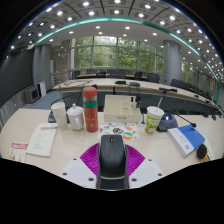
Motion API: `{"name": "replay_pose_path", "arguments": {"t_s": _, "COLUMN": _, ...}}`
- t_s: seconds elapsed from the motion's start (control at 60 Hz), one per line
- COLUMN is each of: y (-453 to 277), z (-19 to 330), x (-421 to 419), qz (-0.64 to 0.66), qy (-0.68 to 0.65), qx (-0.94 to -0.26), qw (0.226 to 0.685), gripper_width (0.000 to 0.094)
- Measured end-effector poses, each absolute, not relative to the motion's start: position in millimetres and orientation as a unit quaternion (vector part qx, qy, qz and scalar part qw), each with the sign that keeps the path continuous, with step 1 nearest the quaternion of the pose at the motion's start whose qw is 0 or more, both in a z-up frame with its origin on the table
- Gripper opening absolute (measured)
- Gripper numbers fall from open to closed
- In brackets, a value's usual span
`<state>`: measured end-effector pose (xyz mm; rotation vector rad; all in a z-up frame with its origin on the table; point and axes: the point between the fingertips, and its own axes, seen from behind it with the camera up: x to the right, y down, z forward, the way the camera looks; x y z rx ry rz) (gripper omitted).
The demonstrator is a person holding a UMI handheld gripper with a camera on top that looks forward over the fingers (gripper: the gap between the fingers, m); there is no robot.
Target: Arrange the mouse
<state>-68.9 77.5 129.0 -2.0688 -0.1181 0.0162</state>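
Observation:
A black computer mouse [112, 156] sits between my two fingers, pointing away from me. The magenta pads [89, 158] press against its left and right sides. My gripper [112, 162] is shut on the mouse and holds it over the near part of a beige table [60, 158]. The underside of the mouse is hidden, so I cannot tell whether it touches the table.
Beyond the fingers stand a white cup [59, 112], a small jar [76, 118], a tall red bottle [90, 108], a white box [121, 108] and a green-labelled cup [153, 119]. Papers [42, 140] lie left, a blue book [186, 138] right. Office desks stand behind.

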Motion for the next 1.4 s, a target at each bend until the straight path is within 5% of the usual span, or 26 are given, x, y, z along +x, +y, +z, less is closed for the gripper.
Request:
{"name": "replay_pose_path", "arguments": {"t_s": 0.183, "y": 118, "z": 43, "x": -49, "qz": 0.004, "qy": -0.051, "qx": -0.891, "qw": 0.451, "gripper_width": 0.0317}}
{"name": "replay_pose_path", "arguments": {"t_s": 0.433, "y": 122, "z": -9, "x": -43, "qz": 0.013, "qy": -0.046, "qx": -0.917, "qw": 0.396, "gripper_width": 0.0549}}
{"name": "replay_pose_path", "arguments": {"t_s": 0.517, "y": 120, "z": 2, "x": -40, "qz": -0.005, "qy": -0.055, "qx": -0.913, "qw": 0.404, "gripper_width": 0.0865}}
{"name": "replay_pose_path", "arguments": {"t_s": 1.033, "y": -78, "z": 168, "x": -56, "qz": -0.025, "qy": -0.033, "qx": -0.889, "qw": 0.456, "gripper_width": 0.0856}}
{"name": "replay_pose_path", "arguments": {"t_s": 1.4, "y": -232, "z": 224, "x": -78, "qz": -0.044, "qy": -0.024, "qx": -0.876, "qw": 0.48, "gripper_width": 0.0857}}
